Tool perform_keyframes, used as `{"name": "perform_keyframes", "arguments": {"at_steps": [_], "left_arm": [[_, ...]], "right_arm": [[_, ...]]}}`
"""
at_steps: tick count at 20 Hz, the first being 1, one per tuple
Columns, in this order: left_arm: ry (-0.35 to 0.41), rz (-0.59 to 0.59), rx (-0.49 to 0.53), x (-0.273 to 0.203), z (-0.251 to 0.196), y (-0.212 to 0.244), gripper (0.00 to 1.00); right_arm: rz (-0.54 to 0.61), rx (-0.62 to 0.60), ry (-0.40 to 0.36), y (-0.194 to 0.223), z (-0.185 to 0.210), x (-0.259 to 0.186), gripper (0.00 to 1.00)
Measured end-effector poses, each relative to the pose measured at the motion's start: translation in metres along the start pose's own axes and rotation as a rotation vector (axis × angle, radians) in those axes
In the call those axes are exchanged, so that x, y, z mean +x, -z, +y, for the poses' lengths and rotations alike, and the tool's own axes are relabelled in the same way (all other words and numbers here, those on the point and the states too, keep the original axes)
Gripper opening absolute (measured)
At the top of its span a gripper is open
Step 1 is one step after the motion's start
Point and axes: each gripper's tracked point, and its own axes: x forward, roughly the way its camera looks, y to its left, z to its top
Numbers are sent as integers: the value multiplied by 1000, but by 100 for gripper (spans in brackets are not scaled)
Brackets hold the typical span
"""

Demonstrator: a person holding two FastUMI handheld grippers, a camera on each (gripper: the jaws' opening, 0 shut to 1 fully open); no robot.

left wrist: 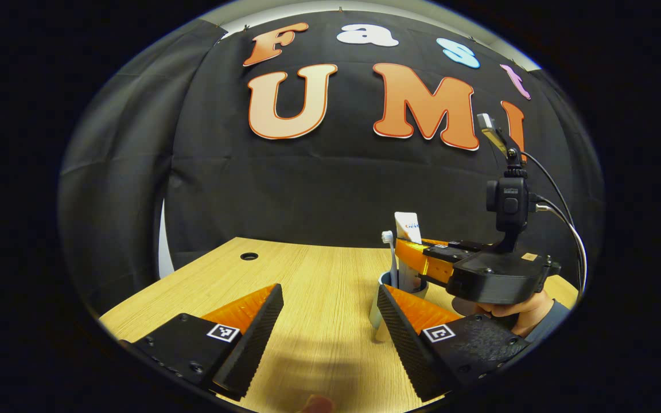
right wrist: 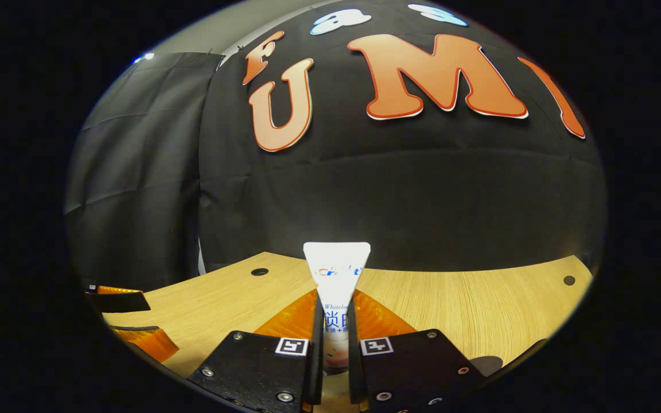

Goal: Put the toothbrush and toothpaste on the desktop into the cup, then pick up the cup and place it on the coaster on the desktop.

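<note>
Right gripper (right wrist: 335,367) fingers clamp the upright toothpaste (right wrist: 336,287) at lower centre. Left gripper (left wrist: 330,327) fingers spread wide, empty, above the tabletop (left wrist: 307,275). Toothbrush (left wrist: 388,252) stands in the cup (left wrist: 377,312), right of centre.

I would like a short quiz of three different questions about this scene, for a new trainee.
1. True or false: the white toothbrush stands in the pale round cup.
2. Which gripper holds the white toothpaste tube? A left, B right.
3. Fill in: the left gripper is ____.

Key: 1 true. 2 B: the right gripper clamps the tube upright above the wooden desktop. 3 open.
</note>
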Motion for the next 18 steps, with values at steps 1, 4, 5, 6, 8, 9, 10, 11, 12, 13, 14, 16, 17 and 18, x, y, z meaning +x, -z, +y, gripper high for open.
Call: {"name": "perform_keyframes", "arguments": {"at_steps": [1,4,5,6,8,9,10,11,12,13,14,16,17,18], "left_arm": [[6,6,-1,1,-2,2,100],[36,29,7,5,-14,4,99],[51,36,15,7,-18,6,99],[63,41,27,10,-22,5,99],[82,55,65,18,-29,7,99],[90,62,83,23,-33,7,99],[99,69,101,27,-37,7,99],[112,67,108,31,-40,7,99],[127,74,117,34,-44,7,98],[141,80,125,37,-49,8,98],[154,90,133,39,-54,9,99],[188,111,152,43,-65,12,99],[220,123,159,46,-73,14,99],[261,132,172,49,-82,15,98]], "right_arm": [[3,8,-4,-2,0,-4,19],[26,-3,-13,-4,-1,-14,25],[36,-13,-7,-4,-4,-16,27],[47,-16,-2,-3,-7,-18,31],[69,-7,-4,0,-10,-22,37],[81,-3,-5,1,-11,-24,39],[92,0,-4,1,-12,-26,31],[99,0,-8,0,-12,-28,43],[88,-7,-10,-7,-13,-32,49],[65,-19,-8,-16,-16,-35,53],[34,-29,-5,-29,-18,-43,55],[-18,-35,3,-55,-23,-55,59],[-38,-38,9,-66,-26,-62,60],[-50,-45,19,-75,-30,-70,64]]}}
